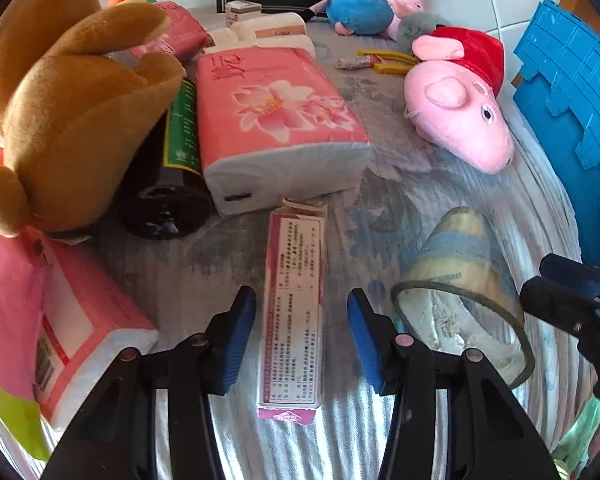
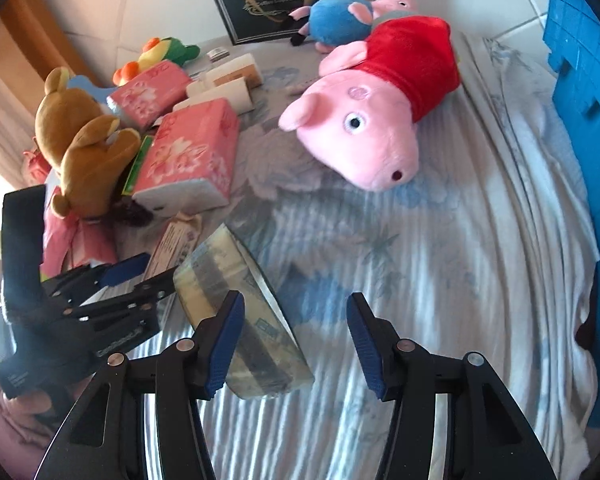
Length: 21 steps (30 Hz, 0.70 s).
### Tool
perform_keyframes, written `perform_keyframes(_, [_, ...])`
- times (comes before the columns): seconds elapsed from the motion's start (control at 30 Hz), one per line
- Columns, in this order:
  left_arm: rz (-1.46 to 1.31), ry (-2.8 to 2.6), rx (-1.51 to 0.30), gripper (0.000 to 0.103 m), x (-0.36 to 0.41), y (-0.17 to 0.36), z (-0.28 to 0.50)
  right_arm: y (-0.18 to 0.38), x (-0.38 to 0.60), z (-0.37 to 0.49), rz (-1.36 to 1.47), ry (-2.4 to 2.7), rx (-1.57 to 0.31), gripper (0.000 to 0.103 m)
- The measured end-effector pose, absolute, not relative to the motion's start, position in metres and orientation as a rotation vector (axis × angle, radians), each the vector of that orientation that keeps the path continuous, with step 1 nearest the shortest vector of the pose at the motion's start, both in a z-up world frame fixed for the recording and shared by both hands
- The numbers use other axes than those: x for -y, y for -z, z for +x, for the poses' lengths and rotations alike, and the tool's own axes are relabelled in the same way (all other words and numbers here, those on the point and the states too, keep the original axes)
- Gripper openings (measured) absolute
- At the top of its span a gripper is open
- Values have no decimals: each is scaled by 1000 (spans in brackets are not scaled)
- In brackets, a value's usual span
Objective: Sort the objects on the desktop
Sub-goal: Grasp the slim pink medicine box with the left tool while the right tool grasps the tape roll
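Observation:
My left gripper point(image 1: 302, 340) is open, its blue pads either side of a long pink and white box point(image 1: 294, 312) lying on the cloth, not touching it. A roll of clear tape point(image 1: 460, 292) lies just right of it. My right gripper point(image 2: 296, 344) is open and empty over the cloth, its left finger in front of the same tape roll point(image 2: 240, 300). The left gripper point(image 2: 132, 280) shows at the left of the right wrist view over the box point(image 2: 172, 244). A pink pig plush in a red dress point(image 2: 368, 120) lies further back; it also shows in the left wrist view point(image 1: 460, 116).
Pink tissue packs point(image 1: 276, 120) point(image 1: 40, 320), a brown bear plush point(image 1: 60, 100), a dark bottle point(image 1: 172, 168), white boxes point(image 1: 268, 28), a blue pig plush point(image 1: 360, 8), yellow pliers point(image 1: 388, 60) and a black gift bag point(image 2: 288, 0) crowd the left and back. A blue crate point(image 1: 572, 112) stands right.

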<state>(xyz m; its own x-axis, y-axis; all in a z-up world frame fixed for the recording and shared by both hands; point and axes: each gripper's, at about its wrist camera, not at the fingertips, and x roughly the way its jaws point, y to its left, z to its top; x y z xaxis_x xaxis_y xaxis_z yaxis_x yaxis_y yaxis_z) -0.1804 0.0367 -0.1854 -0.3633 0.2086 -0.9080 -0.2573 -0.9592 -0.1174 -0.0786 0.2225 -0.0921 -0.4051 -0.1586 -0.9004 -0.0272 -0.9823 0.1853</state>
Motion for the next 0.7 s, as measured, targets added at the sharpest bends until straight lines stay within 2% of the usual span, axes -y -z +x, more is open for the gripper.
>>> perform_keyframes(0.13, [-1611, -2396, -43, 31, -24, 182, -158, 93, -203, -66, 1662, 2492, 216, 53])
perform_keyframes(0.2, [-1628, -2392, -14, 28, -12, 180, -147, 90, -195, -61, 1644, 2484, 188, 54])
perform_keyframes(0.27, [-1645, -2390, 14, 27, 1, 178, -135, 84, -191, -58, 1617, 2512, 212, 58])
perform_keyframes(0.33, [-1655, -2389, 31, 27, 9, 176, -124, 77, -185, -55, 1578, 2549, 182, 72])
perform_keyframes(0.37, [-1654, -2386, 32, 27, 13, 176, -118, 73, -180, -55, 1555, 2553, 166, 74])
perform_keyframes(0.5, [-1652, -2381, 27, 27, 17, 174, -107, 78, -168, -62, 1559, 2575, 104, 74])
perform_keyframes(0.53, [-1652, -2378, 29, 27, 19, 174, -104, 83, -173, -64, 1600, 2593, 129, 74])
perform_keyframes(0.63, [-1633, -2380, 20, 27, 20, 177, -100, 84, -217, -54, 1610, 2628, 447, 74])
perform_keyframes(0.7, [-1616, -2382, 18, 27, 21, 175, -97, 81, -242, -45, 1628, 2712, 499, 73])
